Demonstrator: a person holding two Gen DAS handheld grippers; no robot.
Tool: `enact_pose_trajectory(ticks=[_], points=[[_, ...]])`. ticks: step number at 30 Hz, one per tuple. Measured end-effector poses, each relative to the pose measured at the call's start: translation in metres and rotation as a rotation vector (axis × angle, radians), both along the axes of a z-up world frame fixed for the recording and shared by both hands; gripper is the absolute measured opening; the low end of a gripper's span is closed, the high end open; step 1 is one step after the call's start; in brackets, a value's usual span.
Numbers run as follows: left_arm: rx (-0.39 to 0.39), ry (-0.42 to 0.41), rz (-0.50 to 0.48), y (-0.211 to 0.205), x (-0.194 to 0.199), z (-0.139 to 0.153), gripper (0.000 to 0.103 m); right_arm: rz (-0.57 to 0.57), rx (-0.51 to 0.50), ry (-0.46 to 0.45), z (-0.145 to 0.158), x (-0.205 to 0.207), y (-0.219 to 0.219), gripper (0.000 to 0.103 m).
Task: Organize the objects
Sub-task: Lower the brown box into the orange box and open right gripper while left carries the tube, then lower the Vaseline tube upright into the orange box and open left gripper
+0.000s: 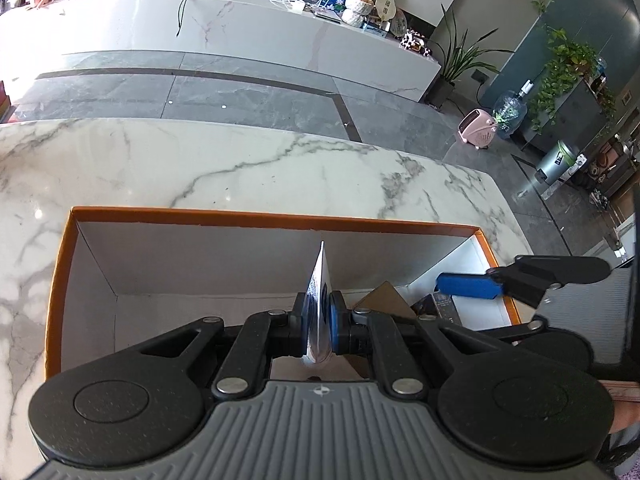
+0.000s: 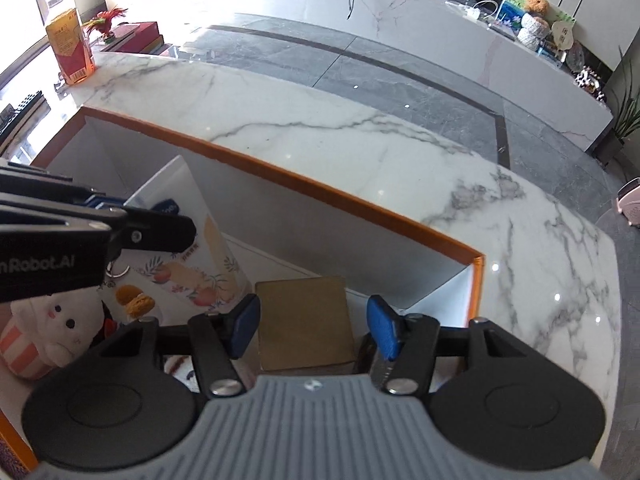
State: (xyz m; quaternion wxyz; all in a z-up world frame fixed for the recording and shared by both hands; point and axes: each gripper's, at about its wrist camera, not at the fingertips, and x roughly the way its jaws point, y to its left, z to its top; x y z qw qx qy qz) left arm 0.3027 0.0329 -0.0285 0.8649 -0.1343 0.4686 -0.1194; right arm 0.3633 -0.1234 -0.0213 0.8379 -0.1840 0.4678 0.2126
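Note:
An orange-rimmed white box (image 1: 260, 218) lies open on the marble counter (image 1: 240, 160). My left gripper (image 1: 320, 312) is shut on a thin white pouch (image 1: 318, 280), held edge-on over the box. In the right wrist view the same pouch (image 2: 192, 248) shows a fruit print and leans into the box (image 2: 320, 188), with the left gripper (image 2: 120, 210) clamped on its upper part. My right gripper (image 2: 312, 324) stands open over a brown square box (image 2: 304, 320) that sits between its blue pads (image 2: 382, 328). A small gap shows beside the right pad. One right finger (image 1: 468, 284) shows in the left wrist view.
A white plush toy (image 2: 52, 328) with a pink striped base and an orange-topped figure (image 2: 136, 300) lie in the box's left part. An orange carton (image 2: 70, 46) stands at the counter's far left end. Grey floor and a long white counter (image 2: 400, 12) lie beyond.

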Motion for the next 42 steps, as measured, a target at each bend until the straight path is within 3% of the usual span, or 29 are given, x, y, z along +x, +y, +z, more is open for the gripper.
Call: enact_pose_trajectory(ticks=[7, 9, 17, 22, 25, 29, 33, 42], points=[[-0.048, 0.034, 0.005, -0.010, 0.002, -0.007, 0.012, -0.088, 0.078, -0.081, 0.034, -0.008, -0.035, 0.061], [-0.055, 0.035, 0.009, -0.013, 0.005, -0.008, 0.012, -0.098, 0.101, -0.081, 0.038, -0.009, -0.042, 0.053], [-0.077, 0.090, -0.002, -0.029, 0.009, -0.009, 0.013, -0.132, 0.155, -0.094, 0.041, -0.015, -0.056, 0.052], [-0.058, 0.077, 0.019, -0.025, 0.007, -0.008, 0.012, -0.159, 0.188, -0.095, 0.042, -0.015, -0.064, 0.052], [-0.033, 0.019, 0.009, -0.024, 0.003, 0.005, 0.012, -0.178, 0.229, -0.096, 0.047, -0.014, -0.071, 0.051], [0.050, -0.126, -0.092, -0.041, -0.003, 0.034, 0.012, -0.201, 0.247, -0.116, 0.054, -0.013, -0.078, 0.044], [0.137, -0.232, -0.272, -0.068, -0.004, 0.052, 0.012, -0.211, 0.250, -0.115, 0.056, -0.012, -0.084, 0.032], [0.368, -0.351, -0.601, -0.122, -0.002, 0.038, 0.011, -0.215, 0.203, -0.115, 0.047, -0.012, -0.096, 0.028]])
